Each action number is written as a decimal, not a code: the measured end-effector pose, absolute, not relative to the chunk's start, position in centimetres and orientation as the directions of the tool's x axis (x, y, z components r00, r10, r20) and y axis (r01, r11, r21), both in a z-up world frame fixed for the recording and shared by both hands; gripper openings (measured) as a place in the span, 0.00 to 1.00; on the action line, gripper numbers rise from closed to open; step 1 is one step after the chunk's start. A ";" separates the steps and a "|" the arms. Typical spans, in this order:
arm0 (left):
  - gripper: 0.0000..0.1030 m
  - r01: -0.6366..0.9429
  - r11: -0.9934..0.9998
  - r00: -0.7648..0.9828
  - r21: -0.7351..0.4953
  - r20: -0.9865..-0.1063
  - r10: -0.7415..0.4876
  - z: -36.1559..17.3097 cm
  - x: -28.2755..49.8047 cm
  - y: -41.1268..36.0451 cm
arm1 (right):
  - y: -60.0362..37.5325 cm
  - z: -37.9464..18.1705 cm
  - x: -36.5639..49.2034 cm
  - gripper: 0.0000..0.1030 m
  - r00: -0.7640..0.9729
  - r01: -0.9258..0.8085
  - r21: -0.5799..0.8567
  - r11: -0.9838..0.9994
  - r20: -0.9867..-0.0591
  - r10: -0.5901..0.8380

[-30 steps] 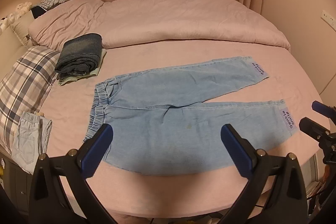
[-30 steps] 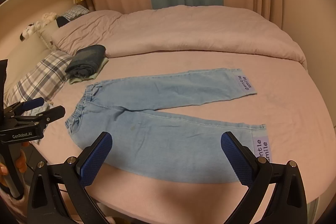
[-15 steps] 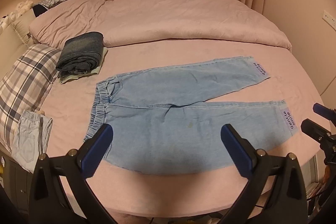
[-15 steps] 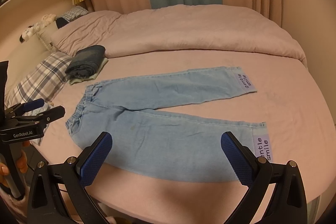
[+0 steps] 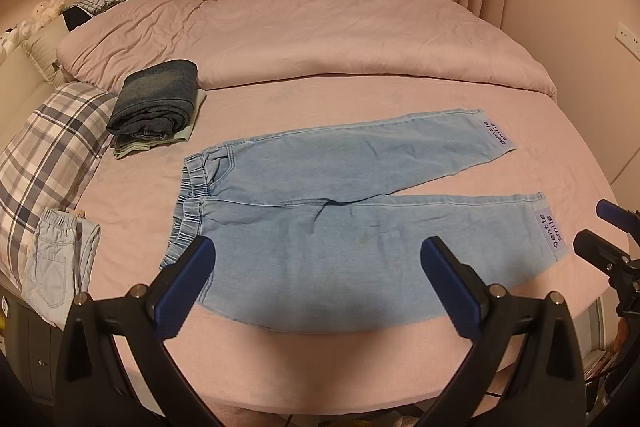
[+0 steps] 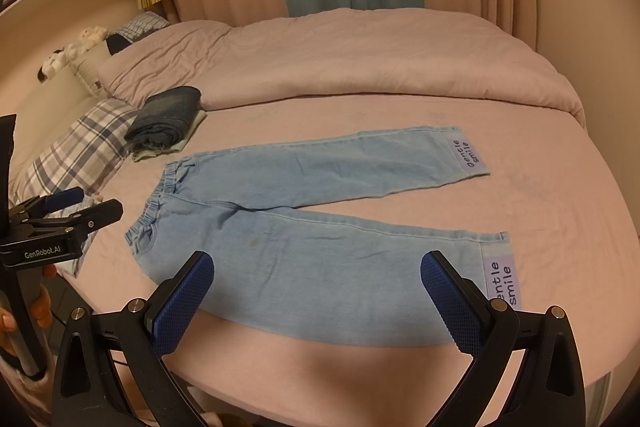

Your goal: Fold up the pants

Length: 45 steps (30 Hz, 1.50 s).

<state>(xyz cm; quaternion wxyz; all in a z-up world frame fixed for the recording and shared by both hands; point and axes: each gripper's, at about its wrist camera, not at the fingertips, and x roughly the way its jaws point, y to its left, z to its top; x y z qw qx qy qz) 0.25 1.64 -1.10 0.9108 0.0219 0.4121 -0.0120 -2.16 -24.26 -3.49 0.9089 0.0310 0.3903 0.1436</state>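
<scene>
On bed (image 5: 360, 99): pants (image 5: 340, 227) flat, unfolded | both grippers' jaws apart, empty

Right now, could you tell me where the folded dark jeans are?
In both views, the folded dark jeans sit at the bed's left, atop a pale green garment, between the plaid pillow and the light pants' waistband.
</scene>
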 end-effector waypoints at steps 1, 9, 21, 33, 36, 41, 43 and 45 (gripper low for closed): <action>1.00 0.040 0.999 0.660 0.031 -0.752 -0.003 -1.1 0.2 1.6 | -24.3 -3.5 -2.2 1.00 0.654 -0.236 0.169 0.957 -0.700 0.285; 1.00 0.040 0.999 0.660 0.029 -0.752 -0.004 -1.1 0.3 1.6 | -24.3 -3.5 -2.3 1.00 0.655 -0.236 0.170 0.957 -0.699 0.286; 1.00 0.081 0.992 0.644 -0.099 -0.754 -0.128 -2.3 0.7 2.6 | -24.2 -4.0 -2.2 1.00 0.646 -0.240 0.170 0.956 -0.707 0.288; 1.00 0.087 0.938 0.666 -0.334 -0.681 -0.304 -4.5 -0.2 8.2 | -21.3 -5.4 -4.5 1.00 0.710 -0.365 -0.024 0.931 -0.653 0.262; 1.00 0.005 0.939 0.657 -0.344 -0.707 -0.262 -6.2 -0.2 10.7 | -19.5 -6.9 -4.9 1.00 0.711 -0.415 -0.101 0.904 -0.656 0.253; 1.00 -0.072 0.944 0.656 -0.321 -0.729 -0.197 -8.6 -0.6 13.0 | -17.1 -9.0 -4.9 1.00 0.703 -0.468 -0.127 0.874 -0.652 0.282; 1.00 -0.104 0.938 0.648 -0.331 -0.738 -0.188 -9.9 -0.9 14.1 | -15.9 -10.4 -4.9 1.00 0.686 -0.489 -0.136 0.861 -0.670 0.283; 0.99 -0.162 0.928 0.639 -0.337 -0.752 -0.161 -11.7 -1.1 15.7 | -14.5 -12.1 -5.0 1.00 0.666 -0.515 -0.157 0.843 -0.692 0.278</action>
